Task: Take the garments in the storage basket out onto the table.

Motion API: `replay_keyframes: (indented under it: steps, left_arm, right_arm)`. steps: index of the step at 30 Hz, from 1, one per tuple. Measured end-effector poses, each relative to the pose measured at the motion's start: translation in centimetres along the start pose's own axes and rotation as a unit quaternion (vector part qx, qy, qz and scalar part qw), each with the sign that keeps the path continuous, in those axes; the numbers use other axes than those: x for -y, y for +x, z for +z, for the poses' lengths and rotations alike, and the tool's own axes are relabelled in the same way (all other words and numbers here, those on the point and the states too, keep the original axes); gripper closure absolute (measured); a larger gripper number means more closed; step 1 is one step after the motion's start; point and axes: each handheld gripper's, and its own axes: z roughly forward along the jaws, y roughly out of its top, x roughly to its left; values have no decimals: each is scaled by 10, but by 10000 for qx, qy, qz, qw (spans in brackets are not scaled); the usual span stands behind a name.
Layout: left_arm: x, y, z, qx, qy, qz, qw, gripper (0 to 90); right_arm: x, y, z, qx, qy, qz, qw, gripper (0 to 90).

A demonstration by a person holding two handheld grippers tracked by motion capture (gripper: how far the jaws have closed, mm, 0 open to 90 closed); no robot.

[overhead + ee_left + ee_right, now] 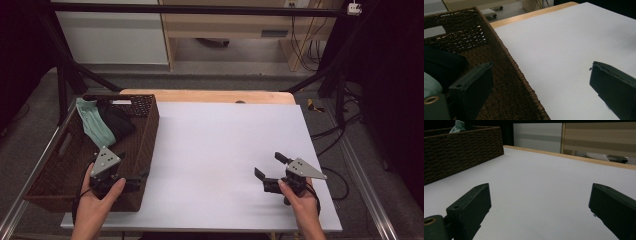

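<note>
1. Two pairs of black jaws stand wide apart with nothing between them: those of the left gripper [134,183] straddle the near right wall of the dark brown woven wicker basket [146,145], one jaw over the basket's inside and the other over the white sheet, as the left gripper view shows.
2. The right gripper [270,167] hovers over the bare white sheet [225,150], its wide jaws pointing toward the far left, well apart from the basket.
3. Each gripper carries a grey three-cornered plate and is held by one of the person's hands, the left hand [97,197] and the right hand [300,197] coming in from the near edge.
4. Inside the basket, at its far end, a pale green folded cloth [92,122] leans on the left wall, touching a black cloth [117,122] beside it.
5. The white sheet covers most of the light wooden desk [210,95], whose far edge shows beyond it; the basket sits at the desk's left side.
</note>
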Motion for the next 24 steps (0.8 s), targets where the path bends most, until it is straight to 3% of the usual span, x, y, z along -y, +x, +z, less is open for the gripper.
replay_keyframes:
  steps: [8, 24]
  left_arm:
    - [0, 6, -4, -33, -210, -327, 9992, 56]
    - [-4, 5, -6, -69, -151, -365, 9992, 59]
  right_arm:
    - [1, -1, 0, 38, 80, -72, 9999, 42]
    - [1, -3, -3, 104, 121, -51, 9999, 40]
